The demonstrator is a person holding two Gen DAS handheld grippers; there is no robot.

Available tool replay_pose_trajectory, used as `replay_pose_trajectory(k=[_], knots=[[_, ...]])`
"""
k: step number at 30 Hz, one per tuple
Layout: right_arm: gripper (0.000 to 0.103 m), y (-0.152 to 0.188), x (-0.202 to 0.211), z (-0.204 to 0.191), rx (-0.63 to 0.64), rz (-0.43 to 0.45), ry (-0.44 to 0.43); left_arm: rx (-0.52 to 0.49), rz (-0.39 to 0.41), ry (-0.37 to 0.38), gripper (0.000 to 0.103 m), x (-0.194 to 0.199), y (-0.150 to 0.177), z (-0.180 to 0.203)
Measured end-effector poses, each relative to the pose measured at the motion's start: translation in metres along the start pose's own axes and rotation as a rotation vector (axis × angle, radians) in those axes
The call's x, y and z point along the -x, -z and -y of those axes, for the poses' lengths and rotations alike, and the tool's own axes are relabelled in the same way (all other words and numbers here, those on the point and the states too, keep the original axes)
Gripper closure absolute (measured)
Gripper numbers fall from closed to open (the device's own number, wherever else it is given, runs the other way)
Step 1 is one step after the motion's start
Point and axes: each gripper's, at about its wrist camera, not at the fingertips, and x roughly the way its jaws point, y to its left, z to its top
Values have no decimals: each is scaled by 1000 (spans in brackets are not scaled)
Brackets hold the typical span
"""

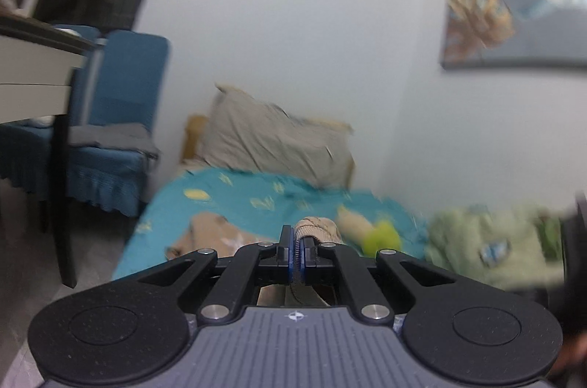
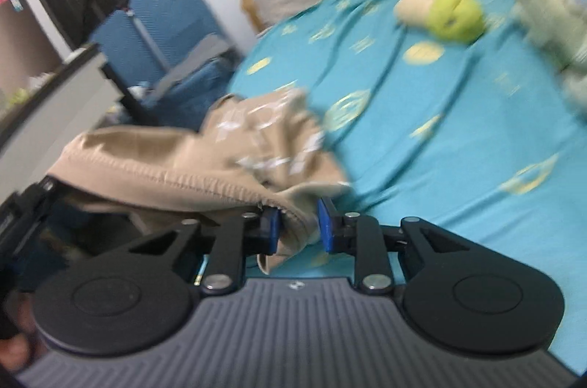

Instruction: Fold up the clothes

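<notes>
A beige garment with white print (image 2: 256, 145) lies bunched at the near left edge of the bed. Its elastic hem stretches left between both grippers. My left gripper (image 1: 296, 250) is shut on a fold of the beige garment (image 1: 315, 228), held above the bed. My right gripper (image 2: 298, 222) stands with its blue pads (image 2: 324, 222) a little apart and a bunch of the garment's hem between them. The left gripper's body shows at the left edge of the right wrist view (image 2: 22, 208).
The bed has a teal sheet (image 2: 458, 131) with yellow print. A green and cream plush toy (image 2: 451, 11), a pale green blanket (image 1: 488, 241) and a grey pillow (image 1: 279, 138) lie on it. Blue chairs (image 1: 121, 116) and a desk (image 1: 33, 65) stand left of the bed.
</notes>
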Motion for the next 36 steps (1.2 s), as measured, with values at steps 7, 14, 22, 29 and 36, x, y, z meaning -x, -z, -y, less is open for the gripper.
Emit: replay_pose_trajectory(k=[7,14,22,29,36], knots=[[66,-16,-5,33,4,-103,110,-62,-163,30,100,-28,39,13],[21,5,-27,-6,155,-221,-59,28,-171,20,100,-29,36,0],[21,20,-47,-38,193,-151,-30,72,-167,12,100,-27,24,1],[21,9,-43,-2,-89,-38,40,151,-115,-14,100,-19,17,-6],[21,19,-70,28,-181,-192,237,160,11,-56,100,3,1,-6]])
